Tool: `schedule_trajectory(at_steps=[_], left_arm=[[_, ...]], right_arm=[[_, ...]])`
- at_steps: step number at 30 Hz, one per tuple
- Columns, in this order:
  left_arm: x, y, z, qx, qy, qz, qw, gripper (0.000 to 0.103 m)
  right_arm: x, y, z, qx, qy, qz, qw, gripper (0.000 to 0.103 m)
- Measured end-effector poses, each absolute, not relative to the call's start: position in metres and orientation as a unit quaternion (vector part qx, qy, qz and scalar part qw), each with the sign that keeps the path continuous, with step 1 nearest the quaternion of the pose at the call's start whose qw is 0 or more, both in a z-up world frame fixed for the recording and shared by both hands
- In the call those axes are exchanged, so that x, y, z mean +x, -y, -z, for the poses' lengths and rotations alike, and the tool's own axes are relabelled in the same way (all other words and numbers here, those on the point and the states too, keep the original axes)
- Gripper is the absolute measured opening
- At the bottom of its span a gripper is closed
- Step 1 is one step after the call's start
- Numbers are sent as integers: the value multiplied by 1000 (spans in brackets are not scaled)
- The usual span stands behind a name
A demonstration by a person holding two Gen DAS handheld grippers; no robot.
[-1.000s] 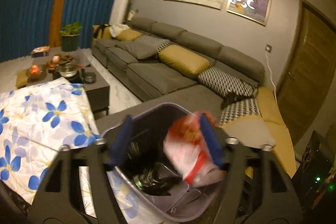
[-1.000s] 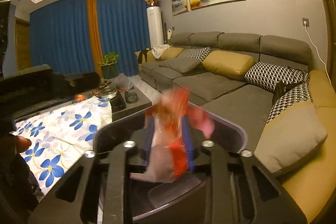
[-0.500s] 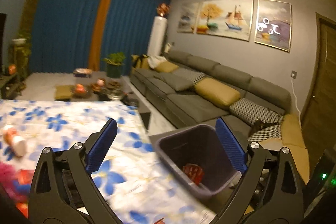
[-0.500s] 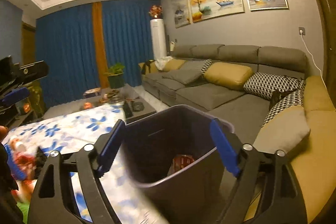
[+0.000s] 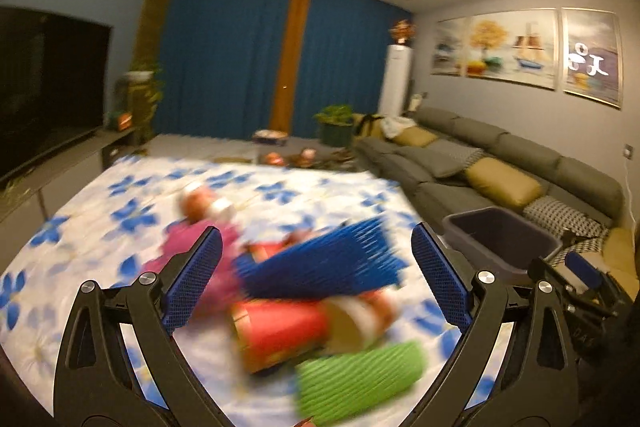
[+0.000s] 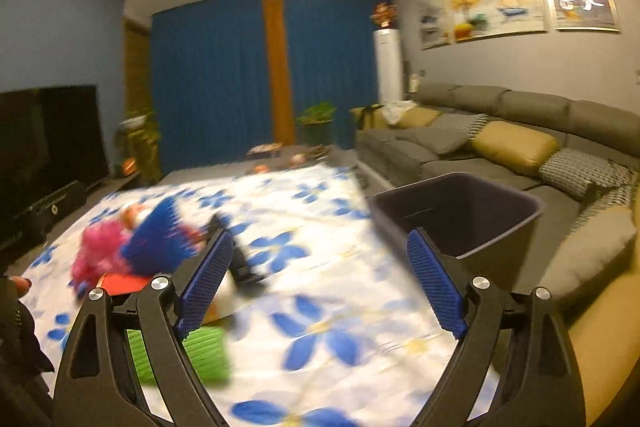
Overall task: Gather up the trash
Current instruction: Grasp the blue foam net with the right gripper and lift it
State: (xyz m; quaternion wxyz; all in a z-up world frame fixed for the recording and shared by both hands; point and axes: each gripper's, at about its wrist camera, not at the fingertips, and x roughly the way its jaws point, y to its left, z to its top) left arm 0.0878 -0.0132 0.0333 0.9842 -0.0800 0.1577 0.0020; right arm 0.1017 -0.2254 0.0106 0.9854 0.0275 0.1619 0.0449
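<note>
Both my left gripper and right gripper are wide and hold nothing, the trash pile sits on the flowery table at my left gripper's 12 o'clock, so I go slow, pinching one piece for the bin.

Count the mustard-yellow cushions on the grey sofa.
2 plainly in the left wrist view: one mustard-yellow cushion mid grey sofa, another at its far end. Others may be cut off at right.
</note>
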Motion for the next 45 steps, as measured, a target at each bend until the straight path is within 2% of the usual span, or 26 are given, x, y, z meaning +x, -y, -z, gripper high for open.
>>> schedule_trajectory(at_steps=[11,24,28,29,33,34,35,45], left_arm=[[71,-53,-16,-91,-161,-83,979,94],[79,-71,2,-93,-171,-88,977,94],[84,-72,6,-97,-173,-83,977,94],[84,-71,7,-96,-174,-80,977,94],[86,-67,12,-93,-177,-71,977,94],[86,-66,13,-93,-179,-68,977,94],[86,-65,14,-94,-181,-63,977,94],[90,-46,24,-92,-207,-16,974,93]], right_arm=[[123,142,3,-18,-185,-118,975,86],[188,121,16,-17,-238,-152,959,76],[200,119,20,-8,-252,-175,952,62],[201,118,21,-9,-254,-179,950,52],[198,114,24,-9,-261,-202,944,26],[195,112,24,-12,-258,-205,944,15],[192,110,24,-15,-255,-206,945,8],[149,138,-9,13,-167,-172,971,8]])
